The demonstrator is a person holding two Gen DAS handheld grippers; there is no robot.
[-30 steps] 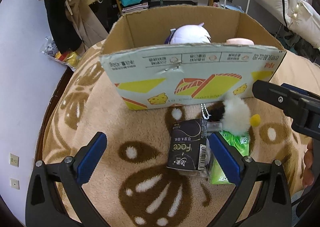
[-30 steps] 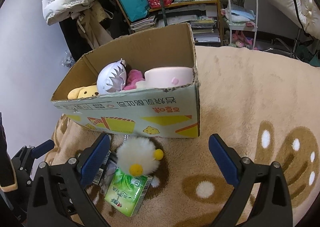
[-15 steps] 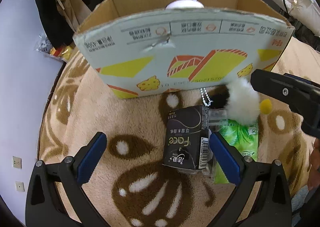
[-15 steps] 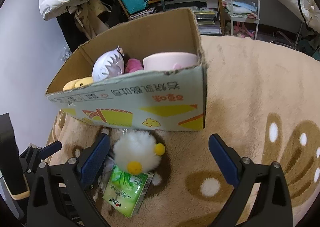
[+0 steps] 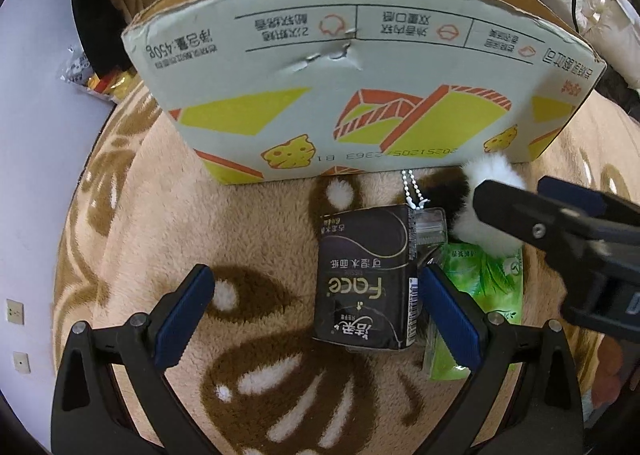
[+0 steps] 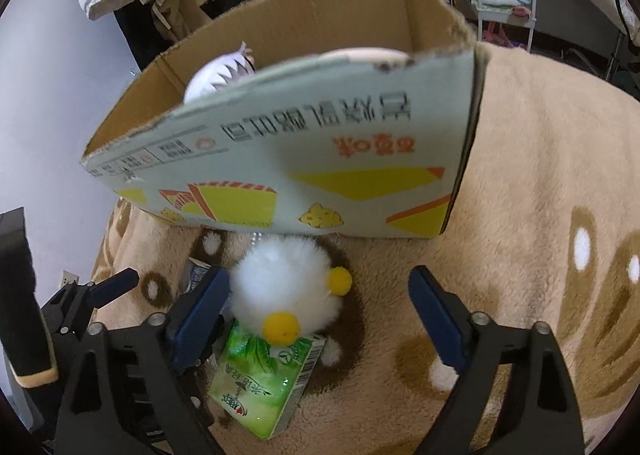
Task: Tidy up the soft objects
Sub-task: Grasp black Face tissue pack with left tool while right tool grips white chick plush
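Left wrist view has the left tool (image 5: 316, 311) spread wide with the black tissue pack (image 5: 366, 281) sitting between its blue pads, tucked up against the right-hand one, nothing pinched yet. Just past that pad is the green tissue pack (image 5: 486, 291), and the white pom-pom toy (image 5: 486, 211) lies further ahead, right at the foot of the cardboard box (image 5: 360, 91). Its bead chain and a clear tag trail toward the black pack.

Right wrist view shows the right tool (image 6: 318, 307) also wide apart, and the pom-pom toy (image 6: 288, 287) is close to its left pad, resting partly on the green pack (image 6: 264, 371). The box (image 6: 304, 159) stands straight ahead with a white spiky plush (image 6: 218, 73) and something pink already inside. My guess is everything's bunched up by the box wall so the drop-in is a short lift, and each tool is lined up on its own item so they don't fight over one.

Compared with a second ago, both tools have dropped lower and pushed in closer: the box fills way more of each view and its contents are mostly hidden now. The toy sits deeper between the right tool's pads. Neither one has closed. All of it is on the brown-patterned fuzzy blanket (image 6: 540, 175).
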